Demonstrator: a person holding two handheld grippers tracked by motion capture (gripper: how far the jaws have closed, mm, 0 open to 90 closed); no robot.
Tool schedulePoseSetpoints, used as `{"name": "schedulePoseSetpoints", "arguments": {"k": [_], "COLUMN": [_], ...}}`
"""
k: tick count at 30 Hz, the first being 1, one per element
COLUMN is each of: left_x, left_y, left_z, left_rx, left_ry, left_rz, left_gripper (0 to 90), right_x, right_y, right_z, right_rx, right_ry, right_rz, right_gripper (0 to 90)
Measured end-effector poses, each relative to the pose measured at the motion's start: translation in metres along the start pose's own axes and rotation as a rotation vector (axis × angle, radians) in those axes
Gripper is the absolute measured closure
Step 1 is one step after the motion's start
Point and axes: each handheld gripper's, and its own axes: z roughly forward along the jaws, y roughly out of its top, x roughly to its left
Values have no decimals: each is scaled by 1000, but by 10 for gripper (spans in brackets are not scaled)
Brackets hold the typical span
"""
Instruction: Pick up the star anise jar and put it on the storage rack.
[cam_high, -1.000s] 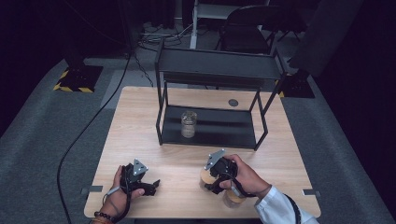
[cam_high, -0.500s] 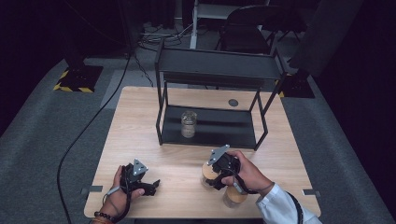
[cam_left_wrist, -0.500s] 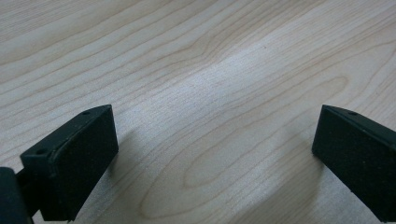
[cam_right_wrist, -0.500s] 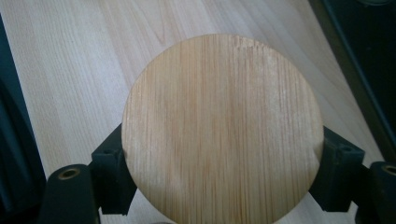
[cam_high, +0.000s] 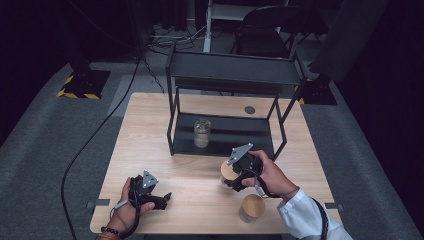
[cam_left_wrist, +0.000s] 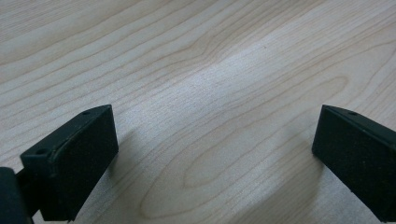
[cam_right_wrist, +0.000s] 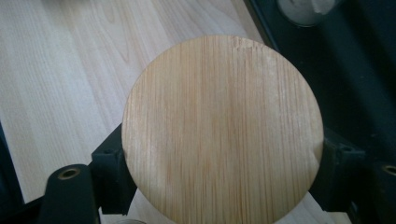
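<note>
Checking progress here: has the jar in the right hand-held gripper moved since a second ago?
Yes. The held jar has moved away from the person, toward the black shelf, leaving the other lidded jar behind.

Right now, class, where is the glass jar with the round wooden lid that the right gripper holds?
In the high view, the glass jar with the round wooden lid sits clamped in the right gripper, right of centre, just before the black metal shelf rack and beyond a second wooden-lidded jar.

free: bare table (cam_high: 150, 130) left of shelf rack (cam_high: 225, 90) | blocking: second jar (cam_high: 251, 207) near right claw (cam_high: 231, 175)

No legible text, labels or nos. anywhere.
</note>
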Motion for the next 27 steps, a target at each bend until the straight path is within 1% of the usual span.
{"name": "schedulePoseSetpoints", "arguments": {"k": [4, 12, 18, 27], "left_x": [0, 0, 0, 0], "left_y": [0, 0, 0, 0], "left_z": [0, 0, 0, 0], "left_rx": [0, 0, 0, 0], "left_ry": [0, 0, 0, 0], "left_rz": [-1, 0, 0, 0], "left_gripper": [0, 0, 0, 0], "right_x": [-7, -20, -26, -34], "right_y": [1, 4, 6, 10], "right_z": [-5, -9, -8, -5], "right_rx": [-9, -12, -15, -15], "right_ry": [-14, -37, -37, -42], "right_rz": [13, 28, 45, 57], "right_gripper": [242, 242, 242, 242]}}
